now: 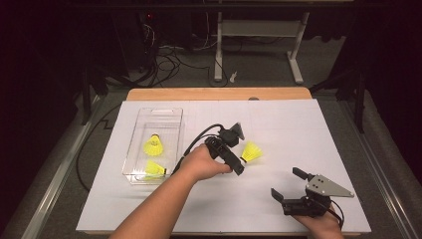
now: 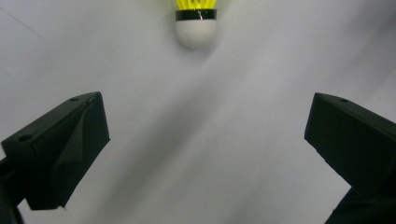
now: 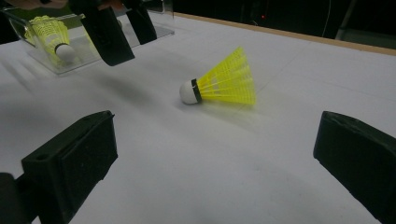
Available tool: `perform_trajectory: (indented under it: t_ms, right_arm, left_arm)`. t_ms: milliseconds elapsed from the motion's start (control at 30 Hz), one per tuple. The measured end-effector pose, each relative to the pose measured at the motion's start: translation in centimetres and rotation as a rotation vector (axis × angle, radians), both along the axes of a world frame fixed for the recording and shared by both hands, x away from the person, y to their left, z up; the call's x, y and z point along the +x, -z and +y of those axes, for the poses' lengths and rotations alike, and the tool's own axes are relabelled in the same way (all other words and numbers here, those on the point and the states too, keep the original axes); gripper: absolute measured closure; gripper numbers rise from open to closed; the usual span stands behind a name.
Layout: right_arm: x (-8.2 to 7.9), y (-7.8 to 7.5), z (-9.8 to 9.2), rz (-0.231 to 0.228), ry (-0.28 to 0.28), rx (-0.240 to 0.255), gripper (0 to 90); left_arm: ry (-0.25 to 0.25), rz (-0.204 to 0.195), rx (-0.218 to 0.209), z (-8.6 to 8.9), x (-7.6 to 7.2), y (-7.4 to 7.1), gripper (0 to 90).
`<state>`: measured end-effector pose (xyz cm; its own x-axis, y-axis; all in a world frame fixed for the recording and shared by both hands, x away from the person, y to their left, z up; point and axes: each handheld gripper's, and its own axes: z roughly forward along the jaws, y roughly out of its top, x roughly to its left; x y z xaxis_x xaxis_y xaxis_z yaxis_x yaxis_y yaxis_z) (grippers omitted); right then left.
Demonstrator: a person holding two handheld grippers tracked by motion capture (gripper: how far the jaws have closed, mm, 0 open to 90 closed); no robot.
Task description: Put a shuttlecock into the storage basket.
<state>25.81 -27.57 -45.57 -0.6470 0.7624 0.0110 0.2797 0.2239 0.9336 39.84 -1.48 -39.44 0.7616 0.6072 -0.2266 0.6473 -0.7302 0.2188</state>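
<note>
A yellow shuttlecock (image 1: 251, 152) with a white cork lies on its side on the white table cover (image 1: 278, 124). My left gripper (image 1: 238, 153) hangs open just left of it, jaws pointing down. In the left gripper view the cork (image 2: 196, 28) sits ahead of the wide-apart jaws of the left gripper (image 2: 205, 144), untouched. My right gripper (image 1: 287, 183) rests open near the front right edge. The right gripper view shows the shuttlecock (image 3: 222, 81) lying beyond the empty jaws of the right gripper (image 3: 215, 163), with the left gripper (image 3: 125, 35) farther back.
A clear plastic box (image 1: 149, 117) stands at the left of the table and holds two more yellow shuttlecocks (image 1: 153, 145) (image 1: 155, 170). The box (image 3: 70, 63) also appears in the right gripper view. A cable (image 1: 199, 137) trails from the left gripper over the box's right side.
</note>
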Motion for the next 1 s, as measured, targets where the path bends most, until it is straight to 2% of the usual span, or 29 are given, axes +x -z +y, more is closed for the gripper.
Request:
perform_trajectory:
  t_ms: [200, 333, 500, 733, 833, 1000]
  right_arm:
    - [0.0, 0.1, -0.1, 0.004, 0.001, 0.004, 0.0]
    - [0.0, 0.1, -0.1, 0.003, -0.001, 0.004, 0.0]
    - [0.1, 0.1, -0.1, 0.004, -0.002, 0.005, 0.0]
    - [0.1, 0.1, -0.1, 0.007, -0.005, 0.008, 0.0]
    - [0.1, 0.1, -0.1, 0.007, -0.008, 0.007, 0.0]
    - [0.1, 0.1, -0.2, 0.010, -0.008, 0.010, 0.0]
  left_arm:
    - [0.001, -0.001, 0.008, -0.7, 0.8, 0.7, 2.3]
    - [0.002, -0.008, 0.017, -0.9, 1.2, 0.4, 2.4]
    - [-0.001, -0.025, 0.004, -1.3, 1.4, 0.3, 4.2]
    - [-0.014, -0.020, -0.003, -1.7, 1.9, 1.4, 16.3]
    - [-0.017, -0.018, -0.026, -1.9, 2.0, 1.9, 21.3]
    - [-0.016, -0.033, -0.036, -2.4, 1.9, 2.6, 30.6]
